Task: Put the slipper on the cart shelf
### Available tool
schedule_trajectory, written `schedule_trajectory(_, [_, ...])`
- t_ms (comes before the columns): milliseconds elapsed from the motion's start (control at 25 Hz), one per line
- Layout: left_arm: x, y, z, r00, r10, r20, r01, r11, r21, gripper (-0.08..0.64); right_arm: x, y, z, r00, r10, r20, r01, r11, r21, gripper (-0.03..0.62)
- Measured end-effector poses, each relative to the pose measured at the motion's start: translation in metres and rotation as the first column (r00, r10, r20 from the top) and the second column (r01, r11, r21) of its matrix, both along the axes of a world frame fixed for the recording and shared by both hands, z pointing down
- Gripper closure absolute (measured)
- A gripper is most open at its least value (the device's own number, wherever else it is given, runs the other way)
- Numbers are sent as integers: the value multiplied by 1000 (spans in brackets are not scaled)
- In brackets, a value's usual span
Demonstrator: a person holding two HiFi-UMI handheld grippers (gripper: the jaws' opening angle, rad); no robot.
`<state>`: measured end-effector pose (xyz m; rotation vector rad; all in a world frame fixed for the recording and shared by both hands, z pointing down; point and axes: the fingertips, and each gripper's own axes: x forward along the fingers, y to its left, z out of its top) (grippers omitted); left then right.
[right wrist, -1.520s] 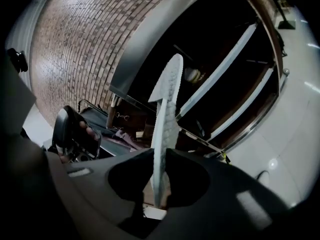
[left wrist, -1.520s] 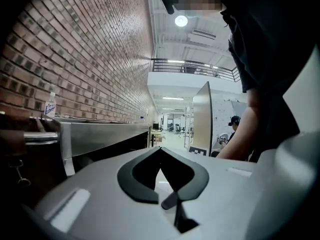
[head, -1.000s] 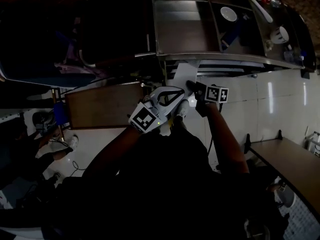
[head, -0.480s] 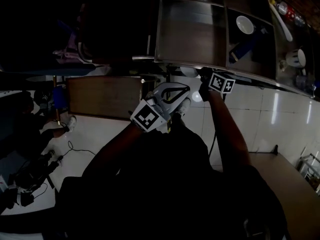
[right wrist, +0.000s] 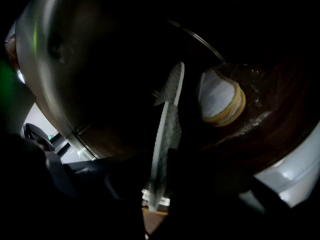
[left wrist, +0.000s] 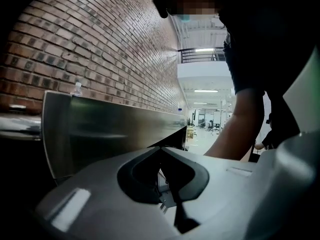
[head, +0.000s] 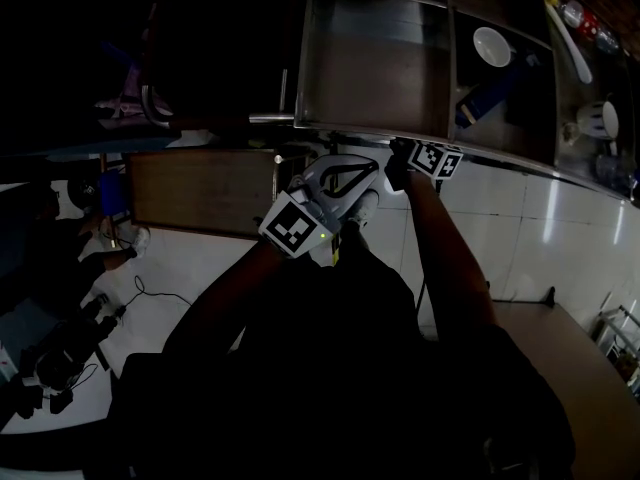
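A pale slipper point(right wrist: 167, 134) with a cross-hatched sole stands edge-on between the jaws of my right gripper point(right wrist: 157, 194), which is shut on it. Its toe reaches into the dark cart shelf point(right wrist: 260, 119). A second slipper point(right wrist: 220, 98) lies on that shelf to the right, apart from the held one. In the head view my right gripper point(head: 398, 156) is at the cart's steel front edge, and the slipper is hidden under the cart top point(head: 370, 63). My left gripper point(head: 370, 171) hangs just left of it, fingers meeting at the tip with nothing in them.
The cart top carries a white bowl point(head: 492, 46) and other dishes at the right. A wooden table point(head: 200, 193) stands left of the cart. Below lies white tiled floor point(head: 520, 228). A brick wall point(left wrist: 100, 44) and a person's arm point(left wrist: 240, 129) fill the left gripper view.
Both grippers have moved in toward the cart. The slipper, seen as a white strip in front of the cart a second ago, has gone under the cart top and out of the head view.
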<state>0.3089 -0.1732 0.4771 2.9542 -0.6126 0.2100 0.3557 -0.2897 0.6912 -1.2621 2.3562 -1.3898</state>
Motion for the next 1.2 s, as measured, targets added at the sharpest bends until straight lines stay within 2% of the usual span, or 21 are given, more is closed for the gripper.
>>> schedule_trajectory(120, [6,-1,1,1000,8,-6,-8,1000,3,558,4,1,1,999,18,-45,-17,1000,26,481])
schedule_trajectory(240, [7,1,4,1000,10,-2,-10,1000,-1,558,8,1,-4,998,44,-51,-42,998,55,358])
schedule_trajectory(320, [8,2,4,1000,10,1,-10,1000,0,559,13,2,-8,994,70,-78,-65,995,74,317])
schedule_trajectory(520, [8,5,1,1000,8,-3,-8,1000,-4,559,34,10,-25,972,157,-174,-134,982,135,307])
schedule_trajectory(840, [1,13,-6,1000,5,-6,-5,1000,8,559,50,46,-52,954,171,-246,-123,972,198,307])
schedule_trajectory(960, [-6,20,-9,1000,-9,-19,9,1000,1,558,45,69,-69,950,148,-277,-86,971,224,307])
schedule_trajectory(1080, [-14,28,-14,999,-30,-22,30,1000,-5,558,26,94,-90,953,82,-291,-6,967,253,307])
schedule_trajectory(1200, [-27,35,-16,999,-47,5,47,999,25,560,-2,117,-125,963,6,-270,83,945,316,307])
